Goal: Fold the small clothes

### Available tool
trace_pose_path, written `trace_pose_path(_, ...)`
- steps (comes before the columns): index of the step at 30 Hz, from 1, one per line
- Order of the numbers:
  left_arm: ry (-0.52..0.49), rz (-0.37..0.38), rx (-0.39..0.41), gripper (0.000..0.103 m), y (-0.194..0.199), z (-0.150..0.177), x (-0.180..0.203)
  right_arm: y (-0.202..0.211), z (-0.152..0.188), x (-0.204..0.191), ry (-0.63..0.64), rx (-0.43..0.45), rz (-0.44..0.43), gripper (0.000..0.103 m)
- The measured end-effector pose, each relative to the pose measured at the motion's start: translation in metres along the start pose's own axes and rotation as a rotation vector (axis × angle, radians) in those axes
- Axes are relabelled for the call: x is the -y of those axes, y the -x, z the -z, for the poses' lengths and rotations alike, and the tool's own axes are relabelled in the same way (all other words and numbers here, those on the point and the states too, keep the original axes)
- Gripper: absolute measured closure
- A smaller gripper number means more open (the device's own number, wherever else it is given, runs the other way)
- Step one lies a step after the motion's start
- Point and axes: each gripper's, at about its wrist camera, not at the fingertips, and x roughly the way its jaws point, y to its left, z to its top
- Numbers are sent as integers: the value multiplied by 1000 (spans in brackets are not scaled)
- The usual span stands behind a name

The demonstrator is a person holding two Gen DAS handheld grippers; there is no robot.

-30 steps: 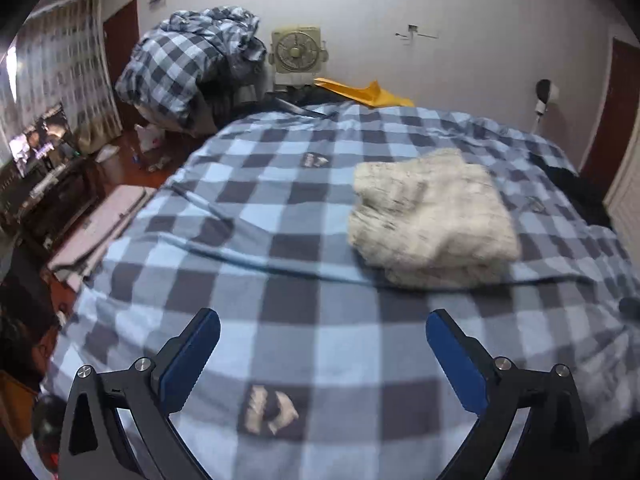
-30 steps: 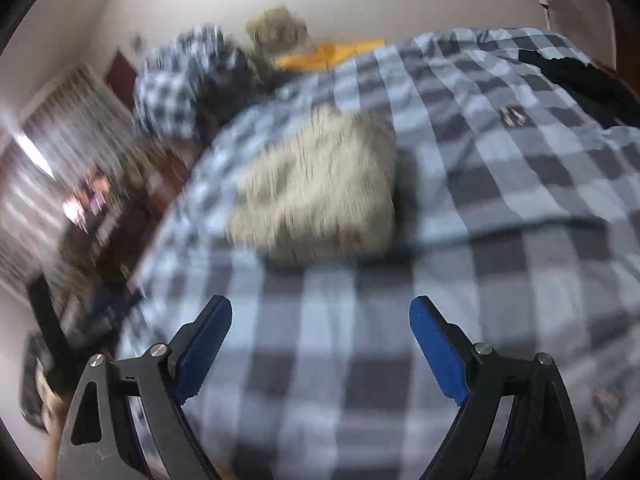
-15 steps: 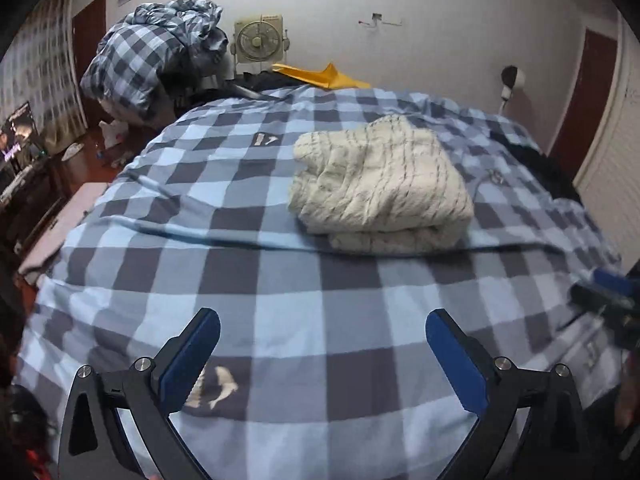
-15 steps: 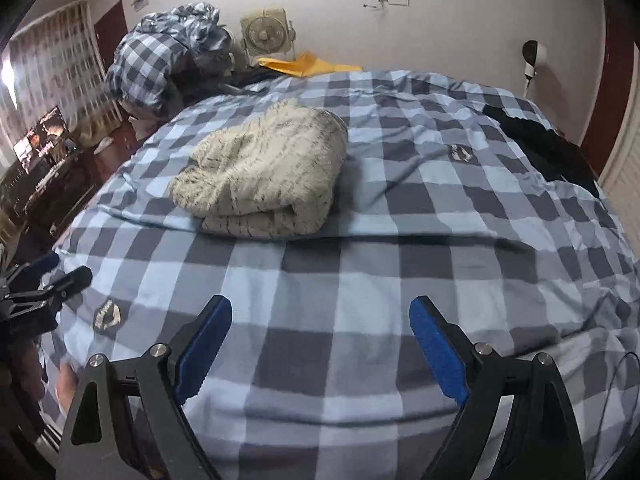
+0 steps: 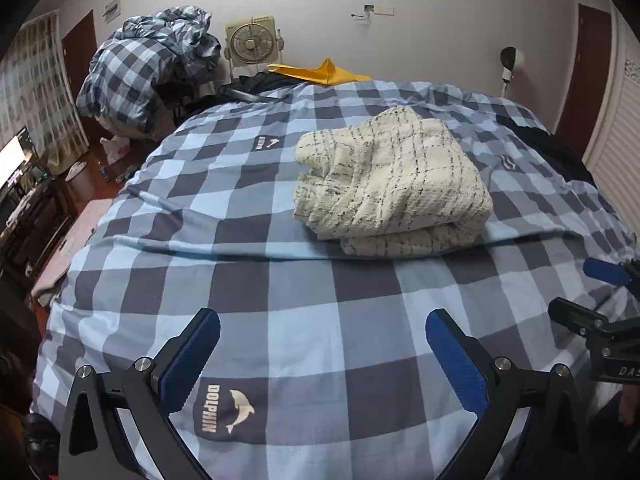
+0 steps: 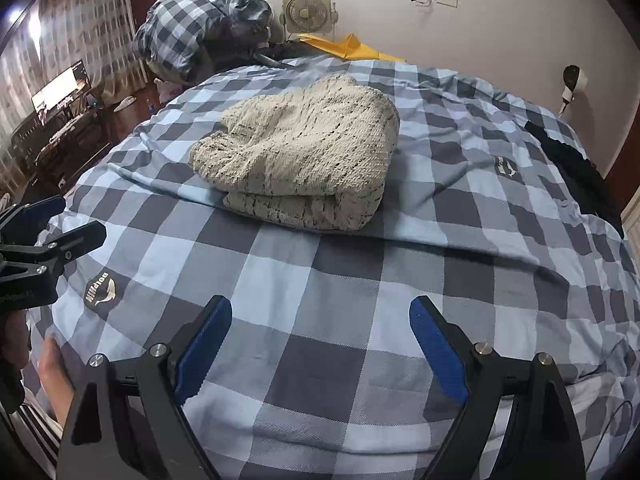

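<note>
A cream knitted garment with thin dark lines (image 5: 390,178) (image 6: 304,156) lies folded in a thick bundle on the blue-and-grey checked bedspread (image 5: 280,280) (image 6: 360,280). My left gripper (image 5: 322,344) is open over the near part of the bed, well short of the bundle, with nothing between its blue pads. My right gripper (image 6: 320,336) is also open and empty, likewise nearer me than the bundle. Each gripper shows at the edge of the other's view: the right one (image 5: 600,300) and the left one (image 6: 48,224).
A heap of checked bedding (image 5: 148,76) and a box fan (image 5: 250,42) stand at the far left by the wall. A yellow item (image 5: 320,72) lies at the bed's head. Dark clothing (image 6: 576,172) lies on the right side. A lit screen (image 6: 60,90) stands at the left.
Both grippers have sunk toward the bed and their views have steadied from blur. The bundle sits closer to the middle of each view, and each gripper has come into the other's view.
</note>
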Motion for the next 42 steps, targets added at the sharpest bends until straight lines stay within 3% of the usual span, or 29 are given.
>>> trace_pose_path(12,-69,-9,18,0,7,4,15,10,3,10,-44,10,-2,14)
trace_pose_path(24,-32,-3,11,0,7,3,9,4,2,22,-110,-16,-35,14)
trace_pose_path(42,-34,-3,9,0,7,2,8,3,2,23,-107,-27,-36,14)
